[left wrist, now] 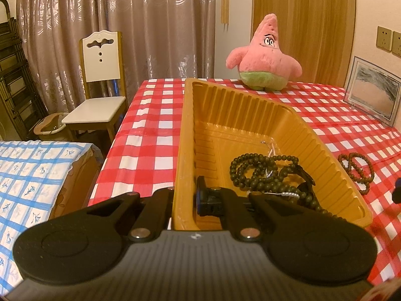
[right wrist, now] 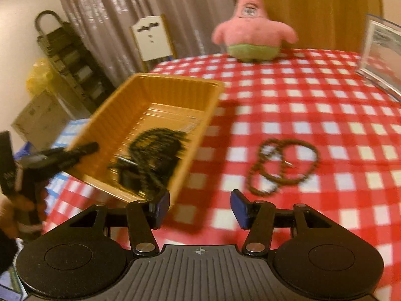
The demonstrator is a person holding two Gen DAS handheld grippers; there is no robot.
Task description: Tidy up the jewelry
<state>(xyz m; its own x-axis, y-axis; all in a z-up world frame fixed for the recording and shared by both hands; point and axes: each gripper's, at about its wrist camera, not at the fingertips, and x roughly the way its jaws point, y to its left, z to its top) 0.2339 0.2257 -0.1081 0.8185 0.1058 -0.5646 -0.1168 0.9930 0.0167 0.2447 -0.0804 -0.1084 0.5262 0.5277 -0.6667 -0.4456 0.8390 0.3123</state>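
My left gripper (left wrist: 184, 200) is shut on the near left wall of a gold plastic tray (left wrist: 240, 115) and holds it tilted above the table. Inside the tray lie a dark green bead necklace (left wrist: 255, 173), a small pearl strand (left wrist: 288, 194) and a dark watch (left wrist: 307, 178). A brown bead bracelet (left wrist: 357, 169) lies on the checked cloth to the tray's right; it also shows in the right wrist view (right wrist: 283, 165). My right gripper (right wrist: 199, 209) is open and empty, low over the cloth between tray (right wrist: 160, 95) and bracelet. The left gripper (right wrist: 82, 150) shows there too.
A pink starfish plush (left wrist: 265, 57) stands at the table's far edge. A framed picture (left wrist: 373, 92) leans at the right. A white chair (left wrist: 100, 85) stands left of the table. A blue checked surface (left wrist: 32, 175) is at the near left.
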